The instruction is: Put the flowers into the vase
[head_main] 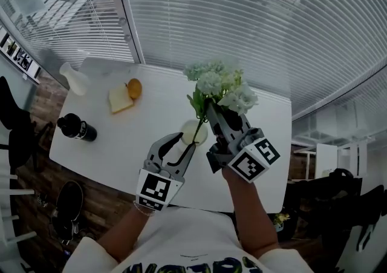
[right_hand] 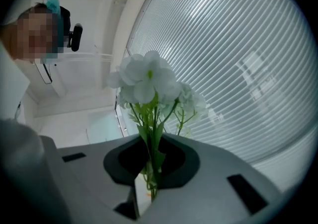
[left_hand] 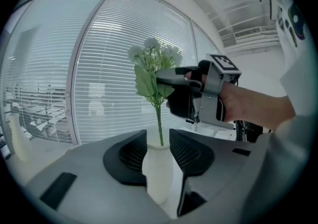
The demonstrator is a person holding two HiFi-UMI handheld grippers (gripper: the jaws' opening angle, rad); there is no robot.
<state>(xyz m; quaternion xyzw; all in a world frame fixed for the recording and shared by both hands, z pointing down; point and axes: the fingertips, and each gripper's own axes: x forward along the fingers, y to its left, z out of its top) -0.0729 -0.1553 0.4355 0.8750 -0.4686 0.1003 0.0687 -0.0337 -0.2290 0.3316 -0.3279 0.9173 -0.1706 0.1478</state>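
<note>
A small white vase [head_main: 195,132] stands on the white table [head_main: 115,144], and my left gripper [head_main: 186,139] is shut on its body. In the left gripper view the vase [left_hand: 159,171] fills the gap between the jaws, with a green stem [left_hand: 160,128] running down into its mouth. My right gripper [head_main: 211,112] is shut on the stems of a bunch of white flowers [head_main: 221,87], held upright just above the vase. In the right gripper view the stems [right_hand: 151,166] are pinched between the jaws and the blooms [right_hand: 149,79] rise above them.
On the table's left part lie a black bottle [head_main: 77,127], a white jug [head_main: 74,79], a yellow block [head_main: 120,100] and an orange [head_main: 134,88]. Window blinds [head_main: 242,17] run behind the table. Dark chairs [head_main: 15,129] stand at the left.
</note>
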